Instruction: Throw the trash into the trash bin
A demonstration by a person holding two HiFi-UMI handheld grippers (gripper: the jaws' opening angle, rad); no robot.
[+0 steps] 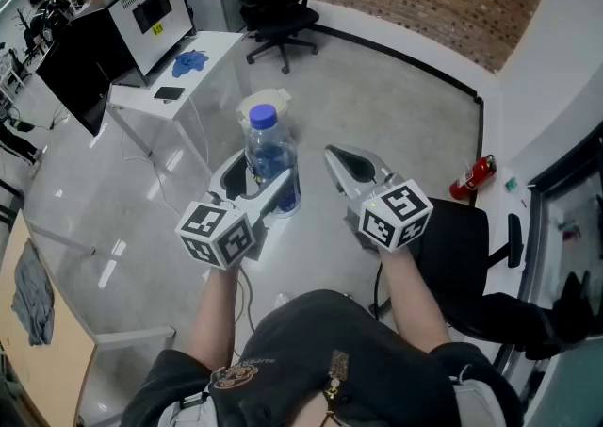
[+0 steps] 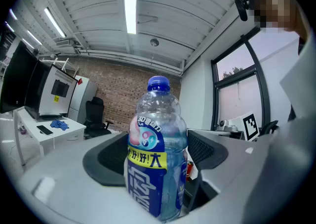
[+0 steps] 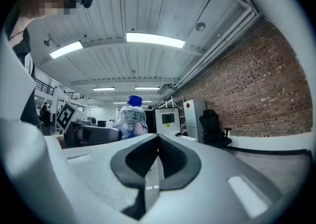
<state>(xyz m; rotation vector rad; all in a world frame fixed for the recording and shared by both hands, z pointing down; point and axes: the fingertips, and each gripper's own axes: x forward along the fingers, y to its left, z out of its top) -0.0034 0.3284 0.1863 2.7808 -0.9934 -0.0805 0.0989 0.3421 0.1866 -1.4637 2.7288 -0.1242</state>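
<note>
A clear plastic water bottle (image 1: 271, 166) with a blue cap and blue label stands upright between the jaws of my left gripper (image 1: 256, 182), held in the air above the floor. In the left gripper view the bottle (image 2: 154, 119) fills the middle, and both dark pads (image 2: 106, 161) press its sides. My right gripper (image 1: 345, 164) hangs just right of the bottle, shut, with nothing in it. Its pads (image 3: 170, 161) meet in the right gripper view, and the bottle (image 3: 129, 118) shows beyond to the left. A pale round object (image 1: 268, 101) lies on the floor behind the bottle, partly hidden.
A white table (image 1: 155, 103) at the left carries a blue cloth (image 1: 190, 62) and a phone (image 1: 170, 92). A black office chair (image 1: 275, 3) stands by the brick wall. A red fire extinguisher (image 1: 474, 177) and another black chair (image 1: 471, 251) are at the right.
</note>
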